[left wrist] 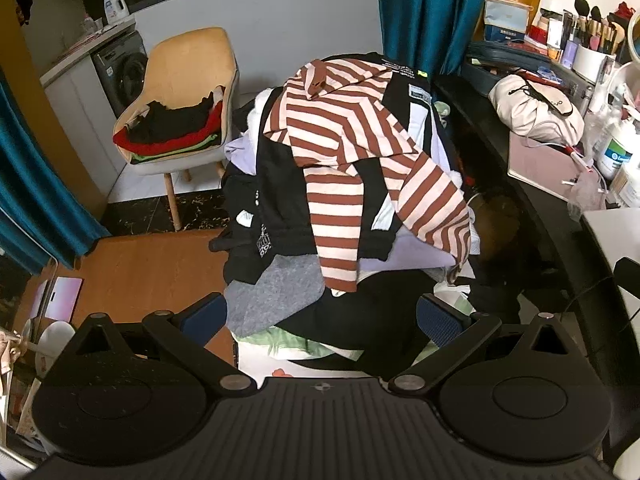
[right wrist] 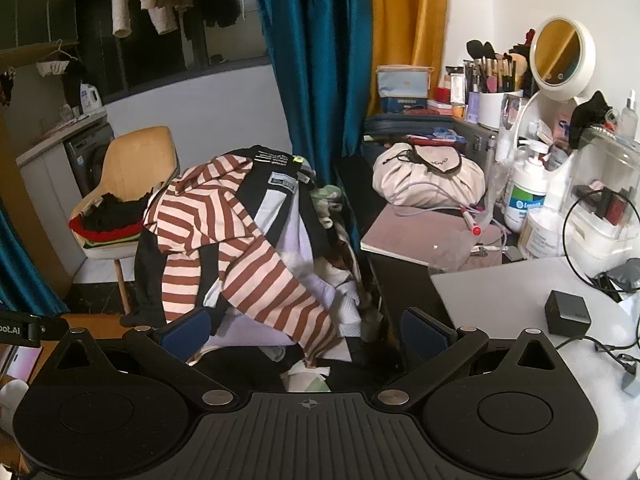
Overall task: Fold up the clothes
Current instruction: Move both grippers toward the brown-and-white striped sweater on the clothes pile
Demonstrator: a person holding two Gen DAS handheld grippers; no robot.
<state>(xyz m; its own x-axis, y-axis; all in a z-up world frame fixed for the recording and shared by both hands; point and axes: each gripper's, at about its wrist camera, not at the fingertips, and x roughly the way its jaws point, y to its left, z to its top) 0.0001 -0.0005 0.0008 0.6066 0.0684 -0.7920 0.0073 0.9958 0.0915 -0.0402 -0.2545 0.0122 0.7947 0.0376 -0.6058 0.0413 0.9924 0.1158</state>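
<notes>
Left wrist view: left gripper spread wide, empty, above near edge of clothes heap | right gripper likewise spread, empty | striped top uppermost, unfolded | folded stack on far-left chair | most remains.

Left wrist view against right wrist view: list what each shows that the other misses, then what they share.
Only the left wrist view shows the grey garment low in the pile. Only the right shows the round mirror and black adapter. Both show the striped top on the pile, the tan chair with folded clothes, and open, empty jaws.
</notes>
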